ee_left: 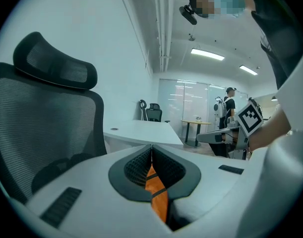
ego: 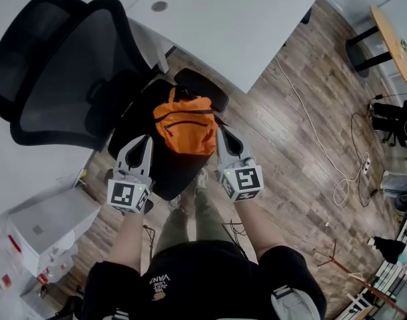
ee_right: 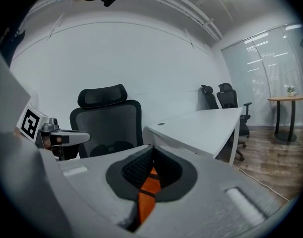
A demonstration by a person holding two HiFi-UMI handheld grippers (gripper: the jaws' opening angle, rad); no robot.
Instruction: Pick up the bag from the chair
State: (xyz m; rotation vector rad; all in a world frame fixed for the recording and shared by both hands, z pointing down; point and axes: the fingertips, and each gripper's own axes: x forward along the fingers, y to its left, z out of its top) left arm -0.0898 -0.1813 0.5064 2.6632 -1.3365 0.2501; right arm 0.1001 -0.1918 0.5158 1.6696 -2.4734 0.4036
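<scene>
An orange bag (ego: 184, 122) with black straps and a zip lies on the seat of a black mesh office chair (ego: 63, 79). My left gripper (ego: 145, 139) hangs just left of the bag, jaws shut and empty. My right gripper (ego: 222, 132) hangs just right of it, also shut with nothing between the jaws. In the left gripper view the closed jaws (ee_left: 151, 148) meet in a line, and a strip of the bag (ee_left: 158, 197) shows below them. The right gripper view has the same closed jaws (ee_right: 152, 150) above the bag (ee_right: 147, 197), with the chair (ee_right: 109, 123) behind.
A white desk (ego: 230, 19) stands right behind the chair. White boxes (ego: 53, 229) sit on the floor at lower left. A white cable (ego: 316, 139) snakes over the wooden floor to the right. The person's legs stand in front of the chair seat.
</scene>
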